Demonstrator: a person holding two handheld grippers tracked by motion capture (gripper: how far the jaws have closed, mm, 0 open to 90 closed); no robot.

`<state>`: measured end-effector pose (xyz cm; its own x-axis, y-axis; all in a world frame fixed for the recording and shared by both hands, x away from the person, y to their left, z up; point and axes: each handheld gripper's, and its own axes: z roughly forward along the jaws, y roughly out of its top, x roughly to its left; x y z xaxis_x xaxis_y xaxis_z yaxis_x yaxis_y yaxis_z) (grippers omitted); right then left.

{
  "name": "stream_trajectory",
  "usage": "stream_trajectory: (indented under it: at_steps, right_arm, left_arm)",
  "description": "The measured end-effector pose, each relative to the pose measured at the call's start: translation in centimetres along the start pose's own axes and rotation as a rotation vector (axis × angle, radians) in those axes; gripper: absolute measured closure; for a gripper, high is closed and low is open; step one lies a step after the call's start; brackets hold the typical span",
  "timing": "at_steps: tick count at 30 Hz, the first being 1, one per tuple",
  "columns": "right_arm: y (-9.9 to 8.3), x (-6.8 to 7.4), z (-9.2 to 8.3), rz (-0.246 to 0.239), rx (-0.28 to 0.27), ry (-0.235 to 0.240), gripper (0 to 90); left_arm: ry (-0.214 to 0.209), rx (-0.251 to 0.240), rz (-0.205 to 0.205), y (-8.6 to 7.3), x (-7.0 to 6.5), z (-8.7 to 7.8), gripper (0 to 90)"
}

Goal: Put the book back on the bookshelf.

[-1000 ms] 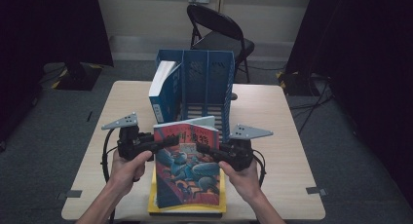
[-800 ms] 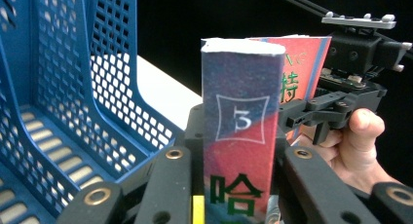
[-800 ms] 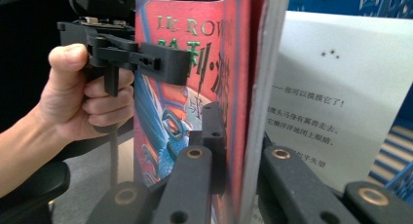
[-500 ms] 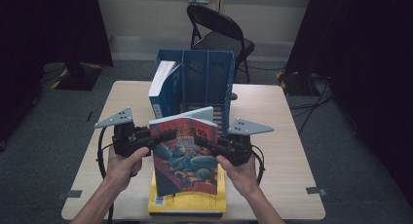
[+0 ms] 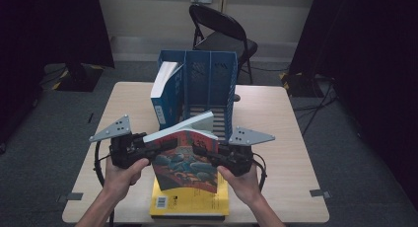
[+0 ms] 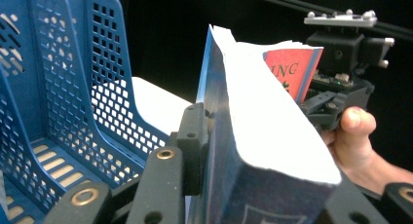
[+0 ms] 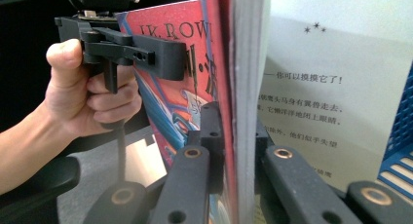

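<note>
High view: a paperback book [image 5: 185, 160] with a red and blue illustrated cover is held tilted above the near part of the wooden table [image 5: 291, 153], lifted clear of a yellow book [image 5: 190, 203] that lies flat at the table's near edge. The left gripper [image 5: 157, 144] is at the book's left edge and the right gripper [image 5: 209, 152] at its right edge, each in a hand coming from the bottom of the frame. Behind the held book stands a blue file rack [image 5: 209, 84] with perforated walls; a blue-spined book [image 5: 165, 94] leans upright in its leftmost compartment. A black folding chair [image 5: 222, 32] stands beyond the table. Left gripper view: the two black jaws straddle the book's thick page block [image 6: 272, 131]; the left jaw's pad lies against the blue cover, and the jaws have just been opening slightly with the book between them, still in contact on the side I can see. The rack [image 6: 63, 102] sits to the left, and the right gripper [image 6: 341, 83] is at the book's far edge. Right gripper view: the jaws are closed narrowly on the book [image 7: 195, 102], one pad on the red cover, the other on the back. The left gripper [image 7: 146, 51] clamps the far edge.
</note>
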<state>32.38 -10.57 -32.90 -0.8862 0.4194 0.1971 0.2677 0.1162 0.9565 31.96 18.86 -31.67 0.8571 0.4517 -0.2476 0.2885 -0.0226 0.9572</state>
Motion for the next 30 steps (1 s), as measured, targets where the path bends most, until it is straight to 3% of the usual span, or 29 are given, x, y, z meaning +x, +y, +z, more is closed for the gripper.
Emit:
stream_trajectory:
  at_steps: [4, 8, 13, 19, 25, 30]
  right_arm:
    - [-0.2, 0.2, -0.4, -0.013, 0.011, -0.004, 80.3]
    - [-0.2, -0.1, -0.9, -0.034, 0.015, -0.045, 69.7]
    - [-0.1, -0.8, -1.8, -0.046, 0.009, -0.078, 64.8]
    - [-0.4, -2.2, -2.7, -0.011, 0.015, -0.115, 59.4]
    - [-1.8, -3.6, -1.8, 0.027, 0.059, -0.063, 49.9]
    - [-2.2, -3.9, -1.1, 0.039, 0.079, -0.053, 41.5]
  left_arm:
    - [-0.017, -0.002, 0.002, -0.2, -0.1, 0.0, 67.9]
    - [-0.020, 0.001, 0.014, -0.4, -0.2, -0.3, 68.5]
    - [-0.017, 0.007, 0.019, -0.5, -0.3, -0.4, 68.9]
    - [-0.023, 0.010, 0.016, -0.6, -0.5, -0.4, 68.8]
    - [-0.019, 0.023, 0.022, -0.7, -0.6, -0.5, 68.8]
    - [-0.026, 0.026, 0.018, -0.7, -0.7, -0.6, 68.6]
